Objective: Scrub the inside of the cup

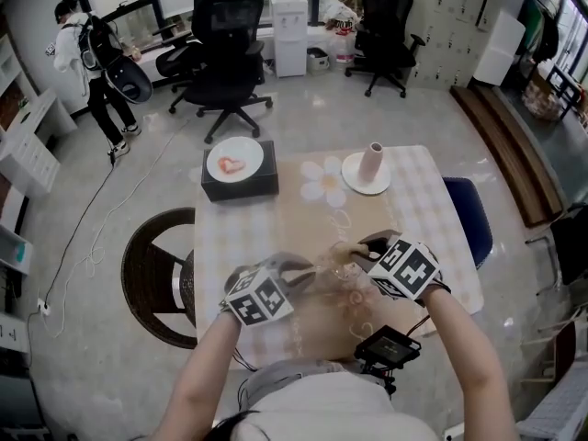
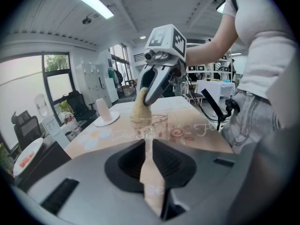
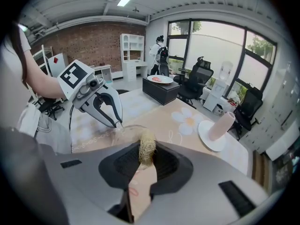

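The left gripper [image 2: 148, 142] is closed on the near rim of the clear cup [image 2: 154, 124], just ahead of its jaws. Opposite, the right gripper [image 3: 146, 154] clamps a fibrous scrubber [image 3: 146, 144], whose end dips into the cup's mouth above the tabletop [image 2: 197, 125].

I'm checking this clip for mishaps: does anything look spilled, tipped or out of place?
Nothing stands out. The glass cup is upright, the left gripper pinching its rim and the right gripper holding a scrubber that dips into it. The pink cup stands straight on its saucer, and the tablecloth shows no spill.
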A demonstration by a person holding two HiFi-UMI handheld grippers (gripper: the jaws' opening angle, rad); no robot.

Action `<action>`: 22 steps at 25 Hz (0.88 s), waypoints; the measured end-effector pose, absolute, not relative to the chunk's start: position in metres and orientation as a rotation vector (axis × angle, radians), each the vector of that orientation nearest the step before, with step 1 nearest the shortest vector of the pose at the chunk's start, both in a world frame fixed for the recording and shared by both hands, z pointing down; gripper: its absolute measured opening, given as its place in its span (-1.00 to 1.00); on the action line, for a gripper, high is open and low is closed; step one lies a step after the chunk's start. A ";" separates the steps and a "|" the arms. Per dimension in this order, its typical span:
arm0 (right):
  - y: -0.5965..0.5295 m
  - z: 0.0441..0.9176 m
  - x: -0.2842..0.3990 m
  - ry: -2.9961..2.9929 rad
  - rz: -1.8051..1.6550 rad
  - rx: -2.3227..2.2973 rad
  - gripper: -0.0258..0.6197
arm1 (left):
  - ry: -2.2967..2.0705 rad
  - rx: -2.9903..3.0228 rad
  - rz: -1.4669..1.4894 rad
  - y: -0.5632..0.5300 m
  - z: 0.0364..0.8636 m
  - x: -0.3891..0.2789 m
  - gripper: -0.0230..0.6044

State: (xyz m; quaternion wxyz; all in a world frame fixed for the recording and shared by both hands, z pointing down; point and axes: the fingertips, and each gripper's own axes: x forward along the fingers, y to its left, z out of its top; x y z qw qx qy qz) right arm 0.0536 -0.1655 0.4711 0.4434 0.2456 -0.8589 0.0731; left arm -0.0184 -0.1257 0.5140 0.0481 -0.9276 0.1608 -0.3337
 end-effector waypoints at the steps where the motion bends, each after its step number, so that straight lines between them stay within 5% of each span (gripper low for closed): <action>1: -0.167 0.471 0.054 -2.117 0.157 0.606 -0.71 | 0.490 -2.831 -1.016 -0.126 0.514 -0.018 -0.76; 22: -0.145 0.488 0.073 -1.943 0.192 0.383 -0.71 | 0.429 -2.801 -1.012 -0.119 0.509 -0.011 -0.76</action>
